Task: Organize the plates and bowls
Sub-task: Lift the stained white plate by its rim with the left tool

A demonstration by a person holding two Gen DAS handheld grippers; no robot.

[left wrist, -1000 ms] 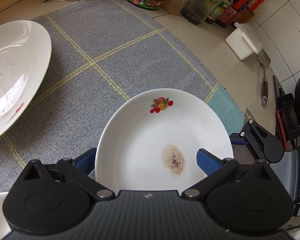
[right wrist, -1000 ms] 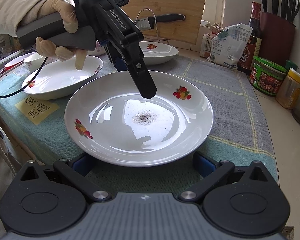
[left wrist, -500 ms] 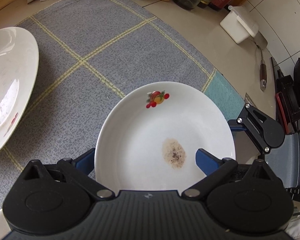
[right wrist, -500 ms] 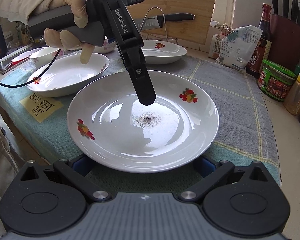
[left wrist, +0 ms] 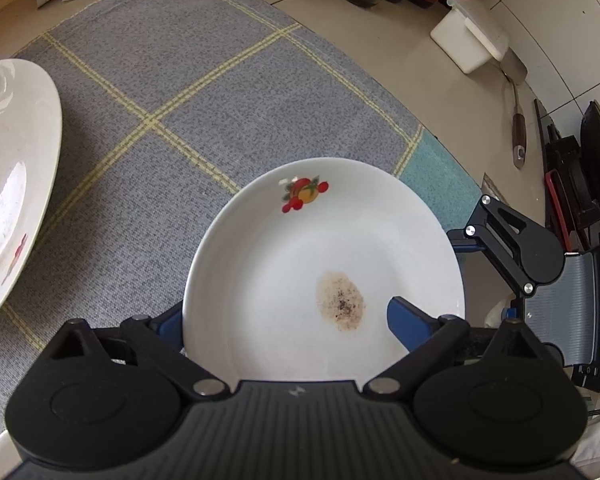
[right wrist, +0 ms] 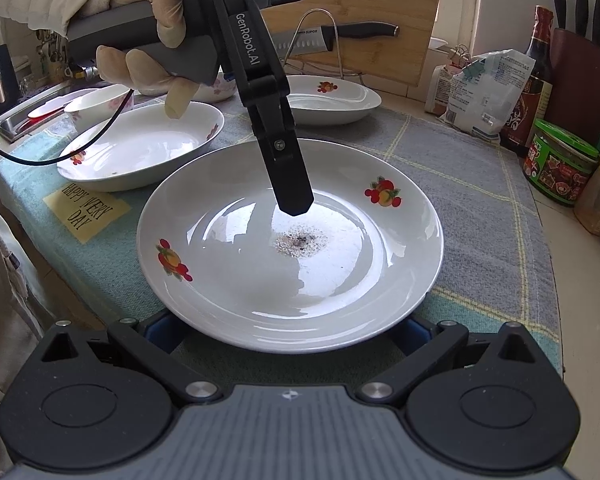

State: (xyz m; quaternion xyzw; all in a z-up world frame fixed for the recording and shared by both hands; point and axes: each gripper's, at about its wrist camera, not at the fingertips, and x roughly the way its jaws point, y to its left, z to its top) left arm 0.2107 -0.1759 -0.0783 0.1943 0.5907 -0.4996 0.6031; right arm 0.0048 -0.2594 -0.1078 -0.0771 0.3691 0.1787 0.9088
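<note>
Plates (right wrist: 292,248) unstacked: we find three spread across the mat (left wrist: 160,92); left gripper (left wrist: 284,322) jaws, closing, straddle the front-edge one; right gripper (right wrist: 284,328) jaws apart.

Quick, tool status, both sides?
Left tool: open, jaws just been closing around the plate rim, not gripping.
Right tool: open at the plate's near edge, holding nothing.

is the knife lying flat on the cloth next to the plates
No, the knife sits up on a wire rack against the wooden cutting board, behind the plates.
</note>
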